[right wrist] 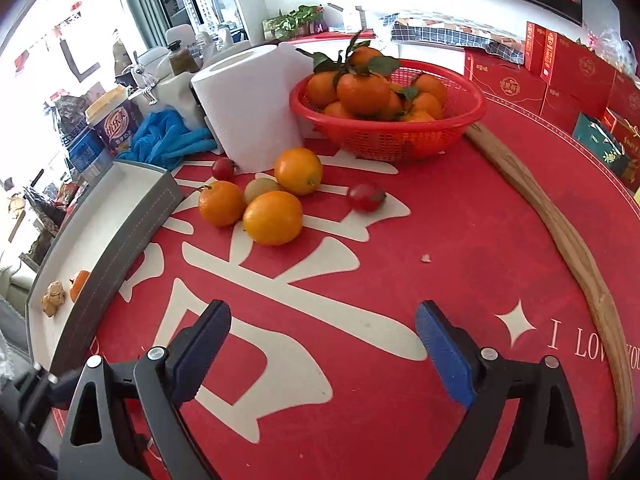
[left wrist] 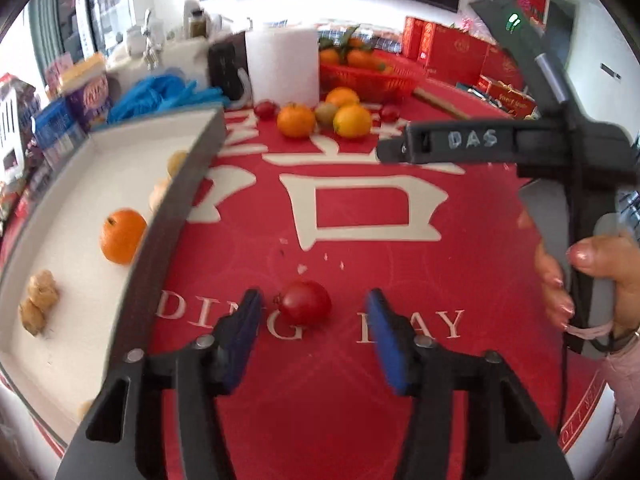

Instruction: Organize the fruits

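Observation:
A red tomato [left wrist: 305, 303] lies on the red mat, just ahead of and between the fingers of my open left gripper [left wrist: 312, 305]. A grey tray with a white floor [left wrist: 80, 200] stands to the left; it holds an orange [left wrist: 121, 235] and brown walnuts [left wrist: 39, 298]. A pile of oranges [right wrist: 272, 217], a greenish fruit [right wrist: 260, 189] and small tomatoes [right wrist: 365, 197] lies farther back. My right gripper [right wrist: 322, 326] is open and empty above the mat; it also shows in the left wrist view [left wrist: 394, 148], held by a hand.
A red basket [right wrist: 400, 136] of leafy oranges stands at the back, beside a white paper roll [right wrist: 248, 108]. Blue gloves [right wrist: 168, 136], drink cups and boxes crowd the back left. A wooden stick [right wrist: 560, 232] lies along the right. Red gift boxes [right wrist: 576, 76] stand behind.

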Demonstrator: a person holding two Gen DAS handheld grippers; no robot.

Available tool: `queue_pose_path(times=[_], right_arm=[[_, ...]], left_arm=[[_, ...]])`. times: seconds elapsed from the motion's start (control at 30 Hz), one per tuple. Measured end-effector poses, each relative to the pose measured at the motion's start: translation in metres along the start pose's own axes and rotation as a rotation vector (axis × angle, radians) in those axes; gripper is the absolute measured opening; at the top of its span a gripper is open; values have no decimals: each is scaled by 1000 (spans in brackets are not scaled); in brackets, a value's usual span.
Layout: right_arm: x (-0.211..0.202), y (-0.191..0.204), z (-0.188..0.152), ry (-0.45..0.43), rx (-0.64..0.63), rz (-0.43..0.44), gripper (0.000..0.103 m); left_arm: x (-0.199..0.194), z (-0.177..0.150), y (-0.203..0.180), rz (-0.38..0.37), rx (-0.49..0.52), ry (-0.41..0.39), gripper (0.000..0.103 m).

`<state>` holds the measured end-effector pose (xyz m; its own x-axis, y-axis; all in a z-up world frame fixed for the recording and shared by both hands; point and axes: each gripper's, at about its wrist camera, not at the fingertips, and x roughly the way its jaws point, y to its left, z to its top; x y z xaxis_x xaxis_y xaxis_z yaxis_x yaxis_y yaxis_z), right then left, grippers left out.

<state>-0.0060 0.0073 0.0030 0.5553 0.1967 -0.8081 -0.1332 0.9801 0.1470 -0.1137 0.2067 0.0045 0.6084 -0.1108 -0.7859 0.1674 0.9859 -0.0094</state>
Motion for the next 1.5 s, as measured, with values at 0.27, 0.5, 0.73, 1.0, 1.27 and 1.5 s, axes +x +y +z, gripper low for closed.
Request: queue_pose_path(times=[0.27,0.5,0.73,1.0,1.27,1.5], right_arm=[[-6,11,8,-32,-41,-2,94],[10,70,41,-66,-213,-1,94],[55,109,56,-33,-389,-75,89],[56,134,45,-53,-551,-229,35],[30,127,45,-65,-440,-163,35],[-5,129,54,-70,-350,-33,35]], left_arm=[[4,4,3,-47,-35,-17,26],[-25,14,23,-38,-82,-82,26],[-53,25,70,54,-163,-134,27],[-41,33,116,209,-227,-115,26],[-27,31,132,245,-262,-81,26],[-24,32,136,246,-267,-88,26]])
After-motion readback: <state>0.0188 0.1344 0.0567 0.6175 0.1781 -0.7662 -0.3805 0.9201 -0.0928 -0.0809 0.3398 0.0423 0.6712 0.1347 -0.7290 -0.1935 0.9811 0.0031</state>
